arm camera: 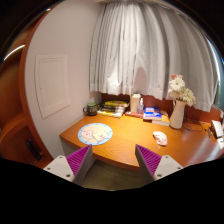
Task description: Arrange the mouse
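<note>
A small white mouse (160,138) with a reddish patch lies on the orange wooden desk (130,145), toward its right side, beyond my right finger. A round mouse mat (95,133) with a pale cartoon print rests on the desk's left part, beyond my left finger. My gripper (112,163) hangs in front of the desk's near edge, open, its purple pads (78,159) wide apart with only the desk edge and floor between them.
A white vase of flowers (179,103) stands at the desk's right. Books (112,108), a white jug (136,102), a blue item (154,114) and a dark pot (91,107) line the back under white curtains (140,50). A wall meets the desk's left.
</note>
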A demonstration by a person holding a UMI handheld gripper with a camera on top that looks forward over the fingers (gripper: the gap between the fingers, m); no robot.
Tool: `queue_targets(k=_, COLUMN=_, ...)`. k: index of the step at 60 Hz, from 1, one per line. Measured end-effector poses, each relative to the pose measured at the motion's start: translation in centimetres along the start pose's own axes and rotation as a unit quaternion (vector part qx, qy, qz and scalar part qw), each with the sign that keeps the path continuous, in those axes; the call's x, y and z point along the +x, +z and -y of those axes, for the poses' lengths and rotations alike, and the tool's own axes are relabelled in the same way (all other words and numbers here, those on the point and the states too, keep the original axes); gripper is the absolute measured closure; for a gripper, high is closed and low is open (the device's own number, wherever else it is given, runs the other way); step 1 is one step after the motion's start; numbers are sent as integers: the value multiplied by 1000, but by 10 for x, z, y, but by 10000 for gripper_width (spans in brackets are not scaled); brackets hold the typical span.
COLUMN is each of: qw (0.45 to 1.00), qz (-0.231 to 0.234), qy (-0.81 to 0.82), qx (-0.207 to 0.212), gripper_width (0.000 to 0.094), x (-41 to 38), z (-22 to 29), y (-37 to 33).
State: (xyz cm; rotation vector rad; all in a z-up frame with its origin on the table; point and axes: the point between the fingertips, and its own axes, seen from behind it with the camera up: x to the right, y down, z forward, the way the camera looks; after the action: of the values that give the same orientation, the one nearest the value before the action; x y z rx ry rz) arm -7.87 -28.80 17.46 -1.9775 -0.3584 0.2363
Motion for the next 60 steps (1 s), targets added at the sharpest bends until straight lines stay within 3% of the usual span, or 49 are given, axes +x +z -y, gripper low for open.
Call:
queue_targets(k=15, qw=995, qz=-52, qy=32, qx=-78, gripper_width=67, x=83, z=-91, y=33)
queue_targets(k=24, qw=988, qz=-99, qy=59, qx=-105, gripper_width=64, x=152, z=-119, y=66)
queue_targets(k=40, qw=976, qz=-151, qy=82, qx=-135, gripper_width=77, x=256, z=-126, y=152)
queue_targets(k=60, qw=976, qz=-135, qy=98, qx=-138, gripper_width=185, x=299, z=-84, y=252)
